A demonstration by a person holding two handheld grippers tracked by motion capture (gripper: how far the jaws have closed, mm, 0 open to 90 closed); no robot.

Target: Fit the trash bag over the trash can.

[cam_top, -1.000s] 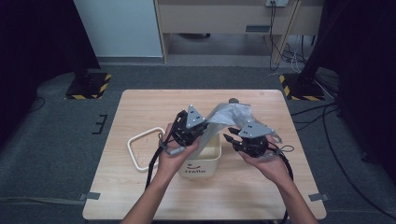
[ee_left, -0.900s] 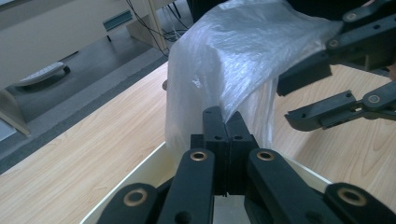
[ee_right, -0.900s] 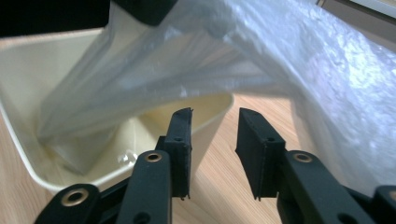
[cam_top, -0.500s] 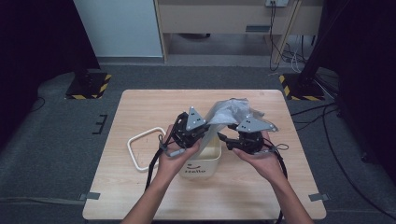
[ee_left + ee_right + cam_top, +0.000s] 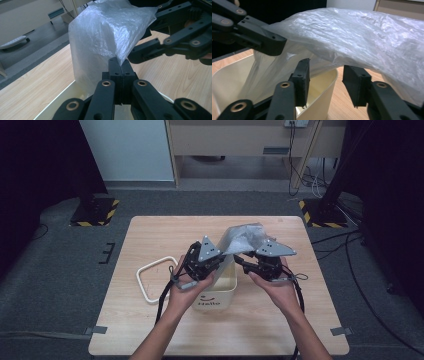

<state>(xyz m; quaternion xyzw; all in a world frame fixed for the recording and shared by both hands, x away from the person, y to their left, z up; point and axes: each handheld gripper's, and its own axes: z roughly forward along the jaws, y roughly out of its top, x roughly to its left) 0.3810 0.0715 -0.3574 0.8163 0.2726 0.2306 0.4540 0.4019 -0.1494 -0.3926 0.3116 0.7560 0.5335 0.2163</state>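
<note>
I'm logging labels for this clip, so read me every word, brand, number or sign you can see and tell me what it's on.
"Hello": dark lettering under a small smile mark, on the front wall of the cream plastic bin, read from the high view; small, so the reading is likely rather than certain.
Yellow and black hazard stripes, without words, edge the dark floor plates.
The thin clear plastic bag carries no readable print.

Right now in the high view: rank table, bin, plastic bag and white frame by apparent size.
1. Wooden table, by far the largest.
2. Cream bin, though the hands and grippers cover part of it.
3. Plastic bag and white frame: too close to rank; the bag is crumpled and its lower end is hidden.
</note>
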